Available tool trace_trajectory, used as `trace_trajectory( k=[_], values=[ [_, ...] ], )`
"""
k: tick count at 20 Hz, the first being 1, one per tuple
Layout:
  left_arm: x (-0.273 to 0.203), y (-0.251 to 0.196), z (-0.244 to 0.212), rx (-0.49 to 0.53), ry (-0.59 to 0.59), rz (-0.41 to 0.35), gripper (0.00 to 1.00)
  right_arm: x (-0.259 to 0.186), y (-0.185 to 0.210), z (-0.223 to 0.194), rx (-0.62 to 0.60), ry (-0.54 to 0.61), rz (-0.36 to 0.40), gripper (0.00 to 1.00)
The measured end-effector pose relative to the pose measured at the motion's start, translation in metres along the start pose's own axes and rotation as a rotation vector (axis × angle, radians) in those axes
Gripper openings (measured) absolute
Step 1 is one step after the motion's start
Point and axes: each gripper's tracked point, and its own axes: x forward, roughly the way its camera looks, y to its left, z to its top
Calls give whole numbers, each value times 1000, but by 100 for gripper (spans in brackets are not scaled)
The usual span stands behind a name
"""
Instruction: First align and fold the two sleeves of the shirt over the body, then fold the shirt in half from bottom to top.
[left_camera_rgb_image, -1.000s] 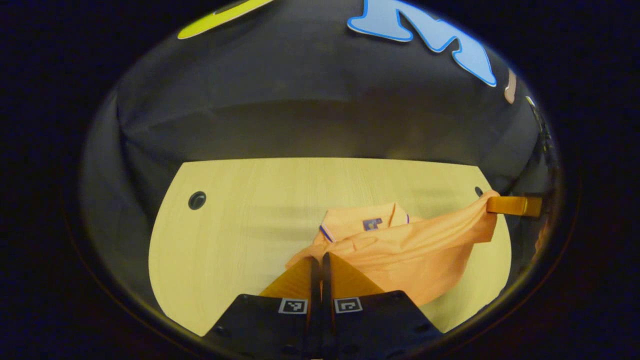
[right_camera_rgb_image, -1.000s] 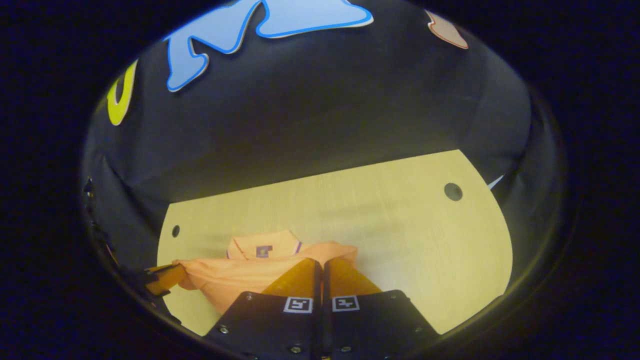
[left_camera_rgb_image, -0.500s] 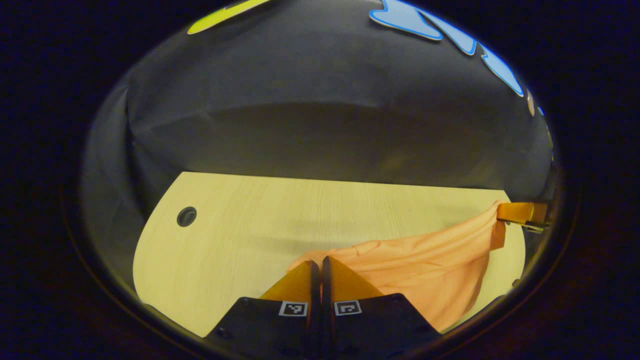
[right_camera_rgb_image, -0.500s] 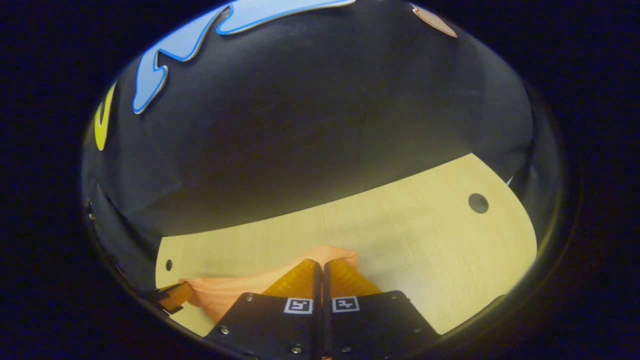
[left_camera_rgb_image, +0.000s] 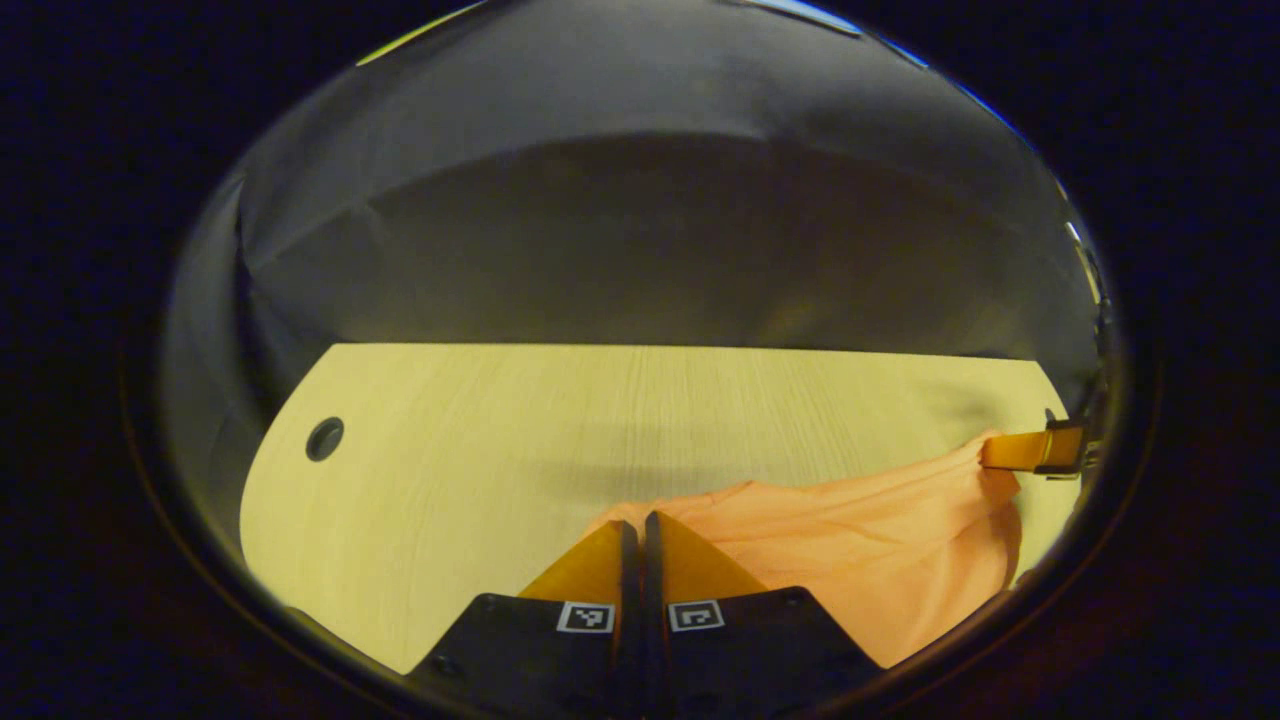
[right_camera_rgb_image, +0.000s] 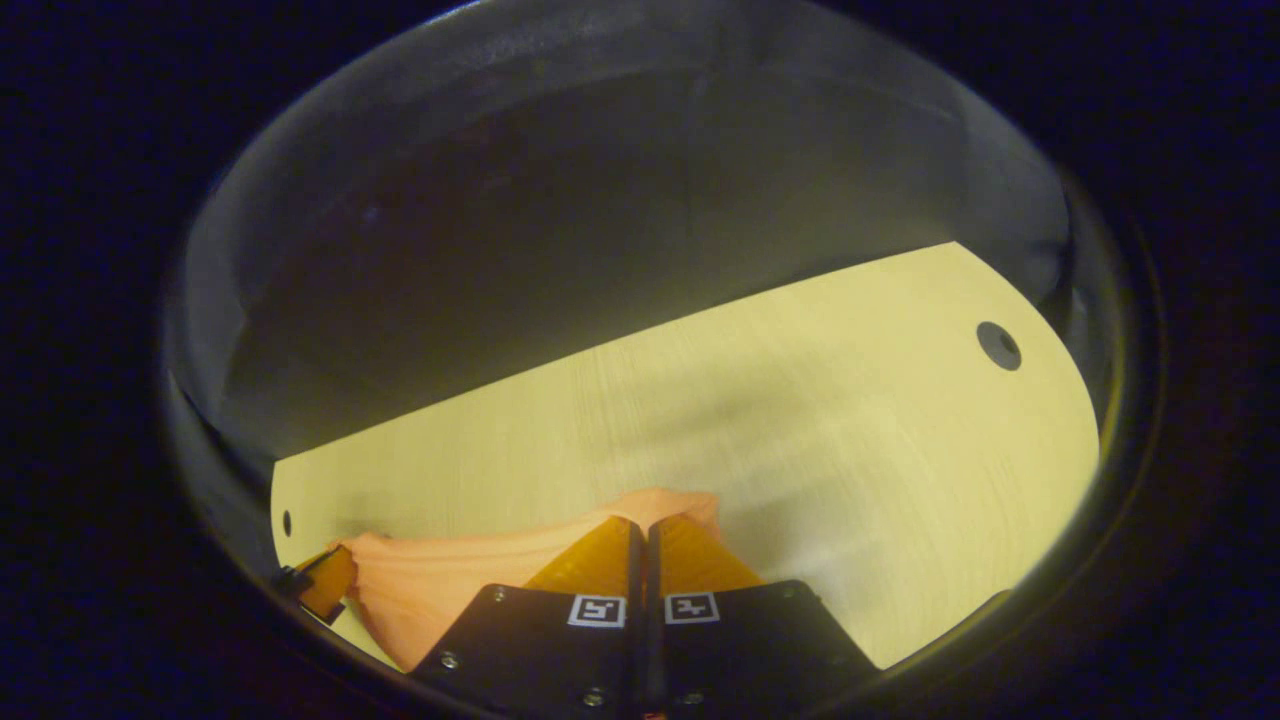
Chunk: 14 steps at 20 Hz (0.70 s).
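One shirt (left_camera_rgb_image: 840, 540), orange, on one pale wood-grain counter (left_camera_rgb_image: 480, 450). It is stretched as a band of cloth between the two grippers, sagging in the middle, its lower part cut off by the edge of the left gripper view. Collar, sleeves and hem cannot be told apart; which part of the shirt each gripper holds is not clear. Whether the cloth lies on the counter or hangs just above it cannot be told.

Two grippers.
- Left gripper (left_camera_rgb_image: 633, 525): fingers pressed together with no gap between them, a fold of the shirt bunched at their tips. In the right gripper view it sits at the far lower left (right_camera_rgb_image: 322, 582), small and partly cut off, at the other end of the cloth (right_camera_rgb_image: 450, 590).
- Right gripper (right_camera_rgb_image: 640, 525): fingers likewise closed tight, the shirt's edge rising just past the tips and pinched between them. In the left gripper view it appears at the far right (left_camera_rgb_image: 1030, 450), its narrow end meeting the corner of the cloth.

Two round holes in the counter: one near its left end in the left gripper view (left_camera_rgb_image: 324, 438), one near its right end in the right gripper view (right_camera_rgb_image: 998, 345). A further small dark hole (right_camera_rgb_image: 287, 522) sits at the left edge of the right gripper view.

Dark cloth wall (left_camera_rgb_image: 640, 230) behind the counter in both views.
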Motion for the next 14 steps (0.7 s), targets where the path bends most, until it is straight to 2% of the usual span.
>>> trace_trajectory(
  k=[4,6,8,10,11,12,13,14],
  values=[
    [-6,8,0,-36,-15,24,6,2,-2,-1,-51,-20,-17,0],
    [-2,6,-3,-34,-17,26,10,2,-3,-2,-65,-24,-16,0],
    [-1,3,-2,-23,-18,3,15,2,-1,-2,-58,-18,1,2],
    [-3,9,-2,14,-10,24,25,0,-1,-4,-39,-8,27,8],
    [-5,13,-1,35,-7,41,39,-1,4,-5,-22,-4,55,16],
    [-6,17,1,40,-10,43,54,-1,10,-6,-15,-1,67,31],
    [-10,13,6,28,-17,23,69,-6,8,-6,-27,3,58,56],
    [-18,10,14,12,-34,4,71,-13,9,-1,-48,-16,55,63]
  ],
)
